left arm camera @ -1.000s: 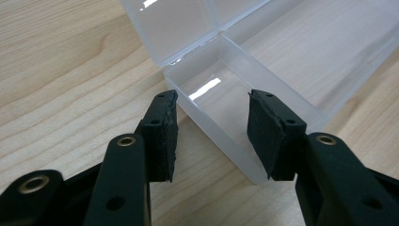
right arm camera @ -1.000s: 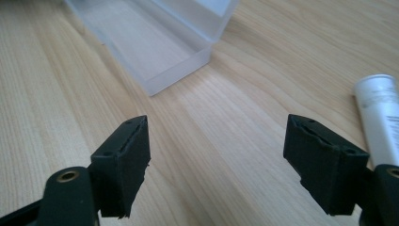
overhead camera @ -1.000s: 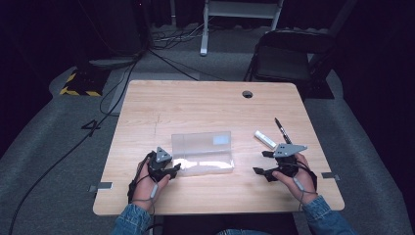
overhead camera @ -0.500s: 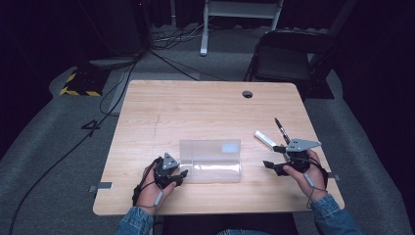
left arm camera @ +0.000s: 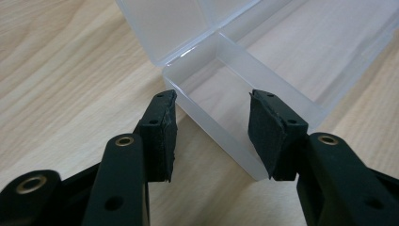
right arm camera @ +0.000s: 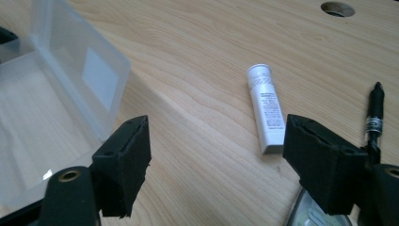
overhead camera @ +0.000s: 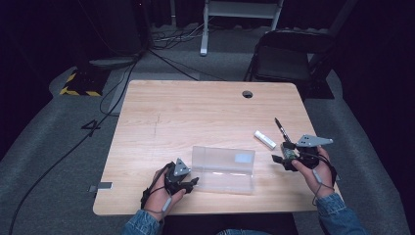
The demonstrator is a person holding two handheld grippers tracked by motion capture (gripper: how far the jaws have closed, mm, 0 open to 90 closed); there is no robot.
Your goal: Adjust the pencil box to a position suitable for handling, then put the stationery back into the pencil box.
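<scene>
Plastic box [overhead camera: 224, 169] end wall between left claw [left arm camera: 211, 136] pads, gripped; right claw [right arm camera: 214, 162] wide open, level.

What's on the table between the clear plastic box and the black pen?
A white tube lies between the clear box and the black pen, seen in the high view and the right gripper view.

Black gripper [overhead camera: 192, 182] jaws, brass screws, denim sleeves [overhead camera: 337, 215]

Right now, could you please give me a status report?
Left tongs shut on clear box, at its end. Right tongs open, holding nothing. Box lid up. White tube and black pen beside right tongs.
</scene>
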